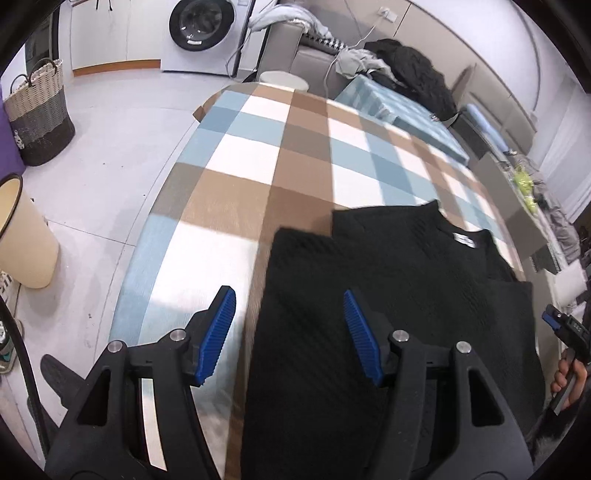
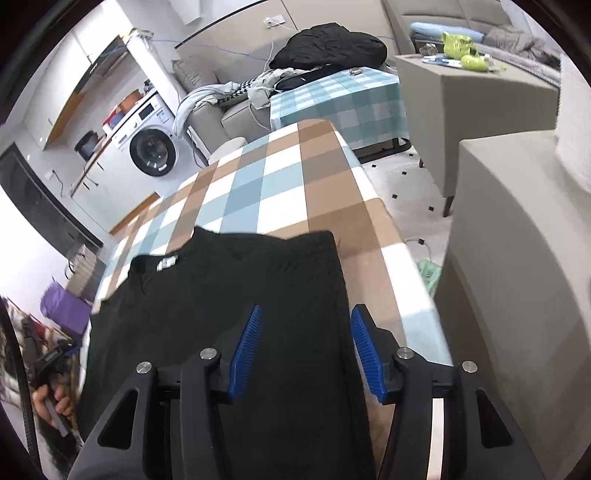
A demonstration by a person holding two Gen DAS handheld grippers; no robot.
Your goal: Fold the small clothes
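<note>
A black textured garment (image 1: 399, 295) with a white neck label (image 1: 464, 239) lies flat on the checked tablecloth (image 1: 258, 155). My left gripper (image 1: 290, 332) is open and empty, hovering over the garment's left edge. My right gripper (image 2: 304, 347) is open and empty, over the garment's (image 2: 240, 295) right edge, with the label (image 2: 167, 263) to the far left. The right gripper also shows at the right edge of the left wrist view (image 1: 565, 328), and the left gripper at the left edge of the right wrist view (image 2: 55, 362).
A woven basket (image 1: 38, 110) and a cream bin (image 1: 22, 236) stand on the floor to the left. A washing machine (image 1: 207, 33) is at the back. A sofa with piled clothes (image 2: 328, 46) and grey boxes (image 2: 476, 99) lie beyond and right of the table.
</note>
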